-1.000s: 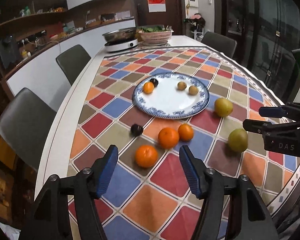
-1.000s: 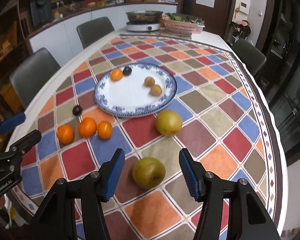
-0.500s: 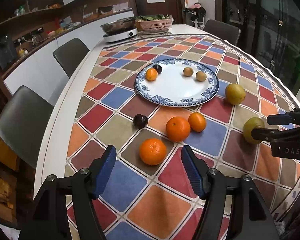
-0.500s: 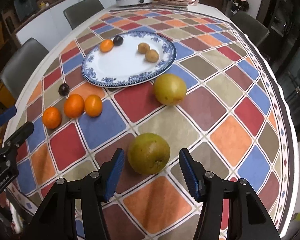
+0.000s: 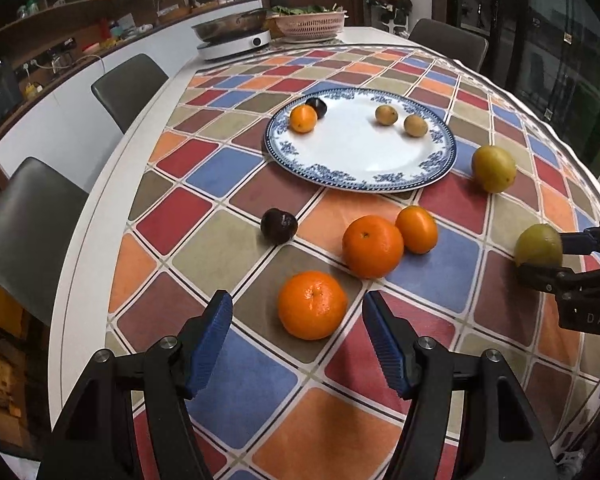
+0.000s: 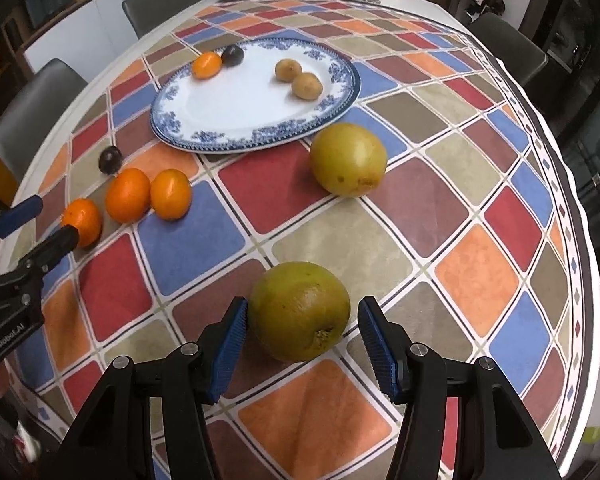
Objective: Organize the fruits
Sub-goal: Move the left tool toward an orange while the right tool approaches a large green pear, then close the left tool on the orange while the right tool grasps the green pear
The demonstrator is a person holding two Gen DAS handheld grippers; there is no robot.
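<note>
A blue-rimmed white plate (image 5: 364, 176) (image 6: 204, 140) holds a small orange, a dark plum and two brown kiwis. On the cloth lie three oranges, a dark plum (image 5: 279, 225), a yellow pear (image 6: 348, 159) and a green pear (image 6: 299, 311). My left gripper (image 5: 296, 314) is open, its jaws either side of the nearest orange (image 5: 312, 305) without touching. My right gripper (image 6: 300, 320) is open around the green pear, the left pad close to its skin. The green pear also shows in the left wrist view (image 5: 538, 245).
The round table carries a checked cloth (image 5: 228, 168). At its far end stand a cooker with a pan (image 5: 232, 38) and a pink basket (image 5: 310, 24). Grey chairs (image 5: 130, 84) ring the table. The table edge runs close on the right (image 6: 580, 280).
Both grippers have moved forward and lower. The left jaws now flank the nearest orange. The right jaws now flank the green pear.
</note>
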